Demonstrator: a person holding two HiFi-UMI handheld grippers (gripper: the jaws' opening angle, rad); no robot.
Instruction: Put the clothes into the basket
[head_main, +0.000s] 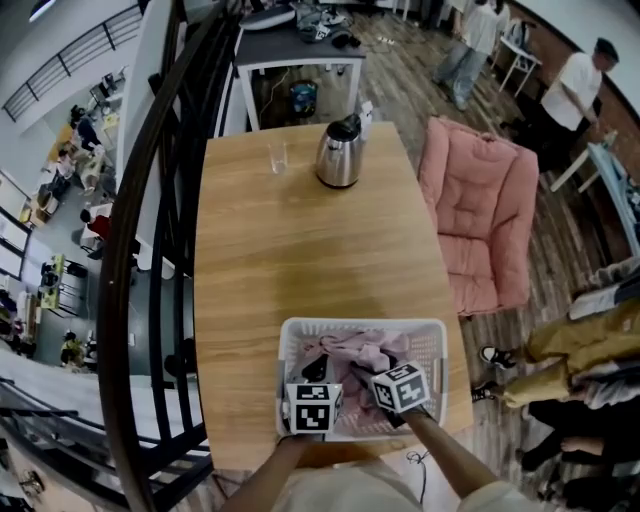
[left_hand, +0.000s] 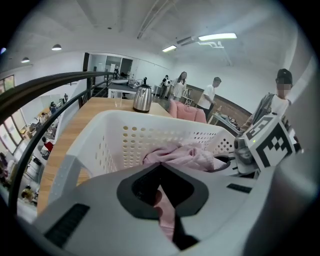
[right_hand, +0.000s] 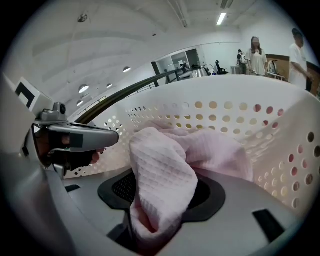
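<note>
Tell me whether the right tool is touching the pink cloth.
Touching. The right gripper view shows the right tool shut on the pink cloth, a fold bulging out from between its jaws.

Head view: high above table (head_main: 300, 230), facing steeply down; basket (head_main: 360, 322) at near edge, low in frame. Left gripper view: low at basket's near rim, very close, facing along table toward kettle (left_hand: 142, 98) and room beyond. Right gripper view: inside basket, lens almost against pink cloth (right_hand: 165, 175), facing perforated wall, probably far one. Shared: basket, pink cloth in all three; kettle in head, left gripper views.
</note>
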